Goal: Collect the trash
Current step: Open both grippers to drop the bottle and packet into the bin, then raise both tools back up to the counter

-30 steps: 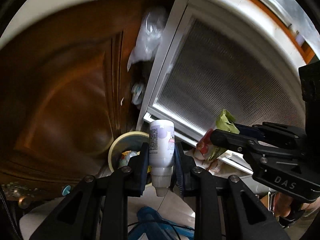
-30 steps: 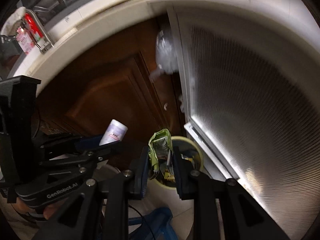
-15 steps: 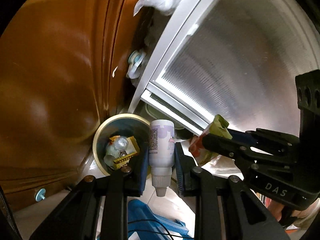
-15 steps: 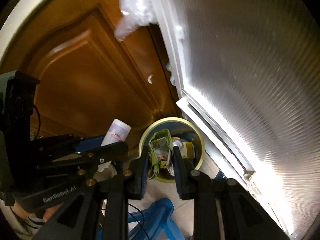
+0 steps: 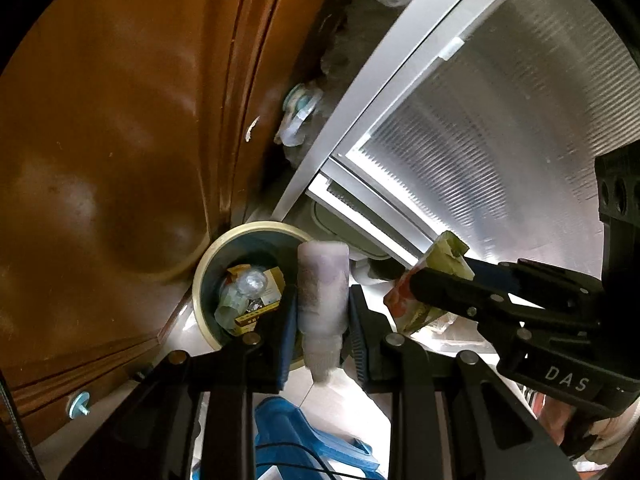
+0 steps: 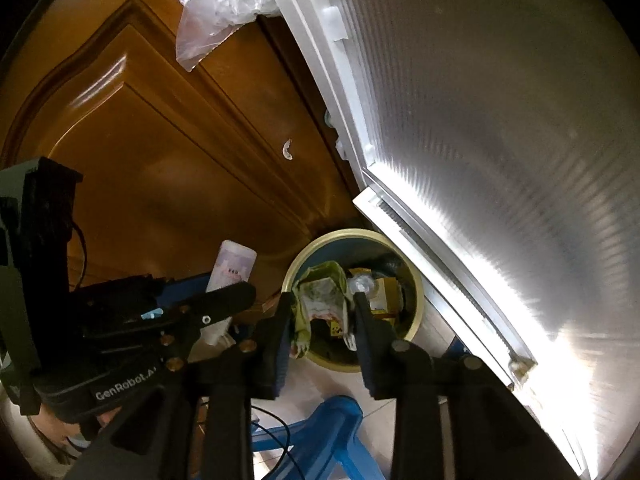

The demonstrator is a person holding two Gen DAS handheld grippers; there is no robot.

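My left gripper point(image 5: 322, 324) is shut on a white plastic bottle point(image 5: 322, 292), held cap-down just right of the round trash bin point(image 5: 208, 260); the bottle also shows in the right wrist view point(image 6: 234, 266). The bin has a cream rim and holds wrappers and a yellow box point(image 5: 256, 308). My right gripper point(image 6: 322, 316) is shut on a crumpled green and red wrapper point(image 6: 320, 296), held right over the bin point(image 6: 416, 300). The wrapper shows in the left wrist view point(image 5: 424, 280), right of the bottle.
A brown wooden cabinet door point(image 5: 100, 140) stands left of the bin. A ribbed glass sliding door in a white frame point(image 6: 480, 140) stands on the right. A clear plastic bag point(image 6: 216, 0) hangs above. A blue plastic stool point(image 6: 316, 436) is below the grippers.
Both grippers have moved down and closer to the bin, which now looks larger. The wrapper now hangs directly over the bin's opening. Both grips are unchanged.
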